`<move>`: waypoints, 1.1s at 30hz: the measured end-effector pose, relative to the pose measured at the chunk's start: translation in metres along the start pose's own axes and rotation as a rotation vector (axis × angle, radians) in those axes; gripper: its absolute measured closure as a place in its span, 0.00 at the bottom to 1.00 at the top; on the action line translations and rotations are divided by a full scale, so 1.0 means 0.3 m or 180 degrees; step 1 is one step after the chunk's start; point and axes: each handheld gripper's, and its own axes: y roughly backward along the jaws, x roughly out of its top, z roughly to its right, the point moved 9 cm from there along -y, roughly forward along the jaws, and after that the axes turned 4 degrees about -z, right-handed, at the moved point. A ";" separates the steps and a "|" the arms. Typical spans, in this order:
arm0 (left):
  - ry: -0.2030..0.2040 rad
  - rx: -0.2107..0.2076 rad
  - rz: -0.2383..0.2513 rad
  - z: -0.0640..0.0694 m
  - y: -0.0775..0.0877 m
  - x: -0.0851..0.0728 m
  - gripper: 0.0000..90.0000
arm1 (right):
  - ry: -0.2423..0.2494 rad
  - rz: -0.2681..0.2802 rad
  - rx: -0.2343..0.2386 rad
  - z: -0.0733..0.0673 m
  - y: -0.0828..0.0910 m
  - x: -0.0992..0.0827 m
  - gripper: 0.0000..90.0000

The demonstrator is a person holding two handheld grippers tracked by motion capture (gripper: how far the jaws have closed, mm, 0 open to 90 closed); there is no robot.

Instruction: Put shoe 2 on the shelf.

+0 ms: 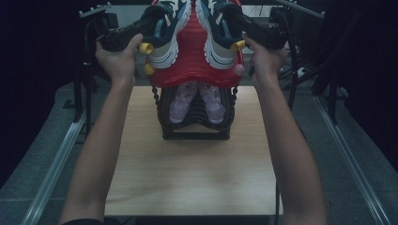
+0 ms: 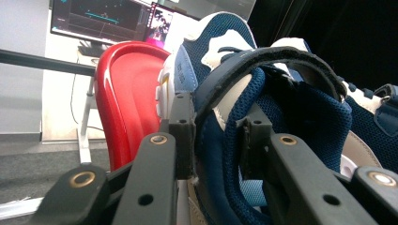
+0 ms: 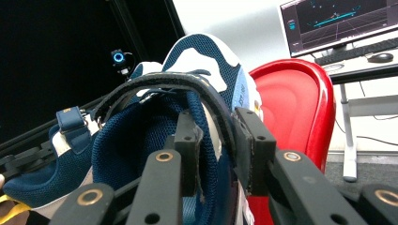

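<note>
A pair of navy, light-blue and white sneakers rests on the red top shelf (image 1: 192, 61) of a shoe rack. My left gripper (image 1: 156, 21) is shut on the heel collar of the left sneaker (image 1: 165, 40). In the left gripper view, my left gripper (image 2: 218, 132) pinches the navy mesh collar of that sneaker (image 2: 281, 108), and the red shelf (image 2: 126, 93) stands behind it. My right gripper (image 1: 231, 19) is shut on the heel collar of the right sneaker (image 1: 218, 42). The right gripper view shows the right gripper (image 3: 219, 139) clamping that sneaker's collar (image 3: 141, 136), beside the red shelf (image 3: 295, 98).
A pair of lilac shoes (image 1: 197, 101) sits on the black lower tier (image 1: 195, 129) of the rack, which stands on a wooden table (image 1: 187, 168). Yellow knobs (image 1: 146, 48) stick out at the shelf's corners. A monitor (image 3: 338, 23) stands behind. Metal rails flank the table.
</note>
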 end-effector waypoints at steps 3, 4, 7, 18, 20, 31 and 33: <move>-0.0028 0.0021 -0.0010 0.003 -0.014 -0.008 0.80 | 0.0017 -0.0013 -0.0046 0.010 -0.012 -0.007 0.80; -0.0027 0.0023 -0.0019 0.003 -0.017 -0.010 0.80 | 0.0045 -0.0014 -0.0083 0.014 -0.018 -0.010 0.80; -0.0035 0.0044 -0.0042 0.002 -0.029 -0.020 0.80 | 0.0062 -0.0039 -0.0133 0.026 -0.035 -0.018 0.80; -0.0148 0.0147 -0.0164 0.000 -0.074 -0.086 0.75 | 0.0341 -0.0194 -0.0273 0.052 -0.097 -0.073 0.72; -0.0162 0.0099 -0.0154 0.005 -0.086 -0.100 0.70 | 0.0323 -0.0185 -0.0187 0.045 -0.102 -0.077 0.70; -0.0152 -0.0052 -0.0197 0.006 -0.073 -0.096 0.55 | 0.0355 -0.0161 -0.0033 0.055 -0.096 -0.088 0.51; -0.0156 -0.0077 -0.0183 0.007 -0.068 -0.091 0.53 | 0.0386 -0.0151 -0.0018 0.052 -0.092 -0.086 0.48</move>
